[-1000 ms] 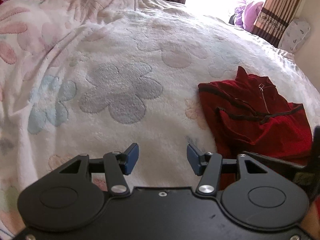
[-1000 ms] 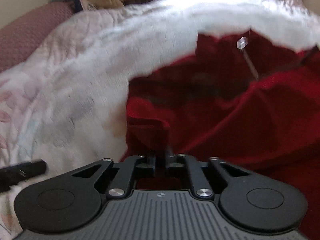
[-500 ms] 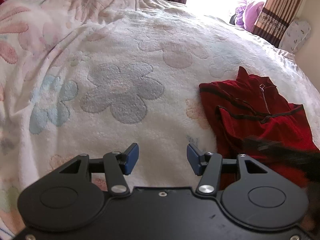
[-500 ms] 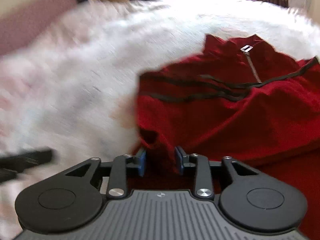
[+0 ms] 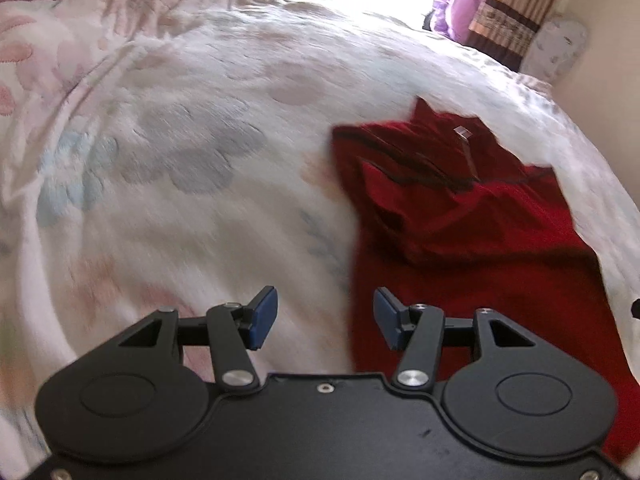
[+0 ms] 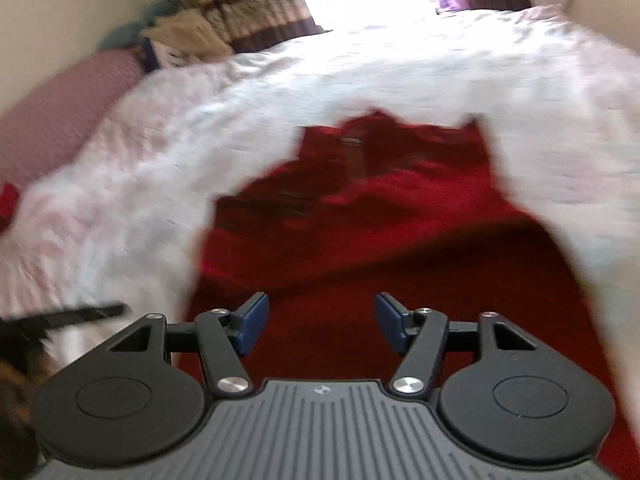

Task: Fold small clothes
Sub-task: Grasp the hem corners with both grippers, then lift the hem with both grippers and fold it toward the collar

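A small red velvet top [image 5: 472,224] with a zip collar and dark stripes lies partly folded on the white flowered blanket [image 5: 192,152]. In the left wrist view it fills the right half, and my left gripper [image 5: 325,318] hangs open just above its left edge, nothing between the blue pads. The right wrist view shows the same red top [image 6: 400,240] spread below my right gripper [image 6: 320,326]. Its jaws are opening, raised off the cloth, with nothing between them. The picture there is blurred by motion.
A pink quilted pillow [image 6: 60,120] lies at the bed's far left, beside a beige and teal heap [image 6: 176,36]. Striped curtains [image 5: 508,20], a purple soft toy [image 5: 460,12] and a white patterned cushion [image 5: 556,48] stand at the back. The left gripper's dark tip [image 6: 80,314] shows low left.
My right gripper let go of the red cloth, opened wide and drew back and up from it. The left gripper slid right, towards the top's left edge, still open.
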`<state>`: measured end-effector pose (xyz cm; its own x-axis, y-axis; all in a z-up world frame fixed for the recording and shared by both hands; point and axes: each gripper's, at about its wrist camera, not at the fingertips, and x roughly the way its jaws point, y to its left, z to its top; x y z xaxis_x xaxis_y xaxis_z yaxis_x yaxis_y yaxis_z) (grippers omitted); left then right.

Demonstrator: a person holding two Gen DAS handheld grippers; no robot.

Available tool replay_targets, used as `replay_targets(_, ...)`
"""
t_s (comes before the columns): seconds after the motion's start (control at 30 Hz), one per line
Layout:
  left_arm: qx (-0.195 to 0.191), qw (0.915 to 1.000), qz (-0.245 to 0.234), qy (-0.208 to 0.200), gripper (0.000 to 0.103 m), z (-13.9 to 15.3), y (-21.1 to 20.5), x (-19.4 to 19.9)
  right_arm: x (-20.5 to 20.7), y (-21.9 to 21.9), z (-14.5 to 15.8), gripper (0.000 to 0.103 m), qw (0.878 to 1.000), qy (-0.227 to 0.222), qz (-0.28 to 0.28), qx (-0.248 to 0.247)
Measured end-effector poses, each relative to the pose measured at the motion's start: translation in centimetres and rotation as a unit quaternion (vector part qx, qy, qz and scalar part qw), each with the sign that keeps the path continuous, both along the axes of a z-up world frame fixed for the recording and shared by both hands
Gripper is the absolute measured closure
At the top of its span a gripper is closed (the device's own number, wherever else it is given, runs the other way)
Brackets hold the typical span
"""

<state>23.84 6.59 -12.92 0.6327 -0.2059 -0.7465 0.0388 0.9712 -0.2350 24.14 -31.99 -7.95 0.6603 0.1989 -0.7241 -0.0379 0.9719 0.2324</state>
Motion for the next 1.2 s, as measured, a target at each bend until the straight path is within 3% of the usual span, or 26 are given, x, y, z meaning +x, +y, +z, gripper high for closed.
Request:
replay_targets(0.17, 0.021, 0.9992, -0.022, 0.028, 0.048, -1.0, -3.9, -6.3, -5.6, -8.0, -0.2, 0.029, 0.998, 0.034, -0.049, -0.030)
replay_targets(0.37, 0.045, 0.9942, -0.025, 0.094, 0.048, -4.1, -5.8, -11.4, -10.6, -12.4, -3.3, 0.029, 0.995, 0.072, -0.053, -0.038)
replay_targets(0.57, 0.075, 0.9891, -0.035, 0.122, 0.048, -6.3, -6.5, -11.9, -12.0, -13.8, -6.2, 0.029, 0.993, 0.104, -0.052, -0.018)
replay_targets(0.83, 0.034, 0.9902, -0.025, 0.133, 0.045, -7.1, -5.0, -12.2, -12.1, -15.3, -7.3, 0.027, 0.992, 0.109, -0.055, -0.006)
replay_targets(1.0, 0.058, 0.9894, -0.039, 0.127, 0.047, -7.6, -5.7, -12.1, -11.4, -14.4, -7.9, 0.025, 0.992, 0.118, -0.040, -0.026)
replay_targets(1.03, 0.057, 0.9897, -0.039, 0.125, 0.052, -7.4, -6.0, -12.2, -11.4, -14.1, -7.9, 0.028, 0.992, 0.115, -0.036, -0.033)
replay_targets(1.1, 0.055, 0.9905, -0.040, 0.120, 0.088, -7.0, -5.7, -12.4, -11.6, -13.7, -7.6, 0.062, 0.993, 0.107, -0.029, -0.045)
replay_targets(1.13, 0.052, 0.9904, -0.038, 0.122, 0.100, -6.9, -5.6, -12.5, -11.7, -13.6, -7.4, 0.073, 0.994, 0.103, -0.025, -0.042)
replay_targets(1.17, 0.049, 0.9909, -0.034, 0.121, 0.101, -6.7, -5.4, -12.7, -11.9, -13.7, -7.1, 0.087, 0.994, 0.100, -0.023, -0.032)
replay_targets(1.2, 0.047, 0.9913, -0.033, 0.119, 0.101, -6.6, -5.3, -12.8, -12.0, -13.7, -6.9, 0.090, 0.995, 0.098, -0.022, -0.029)
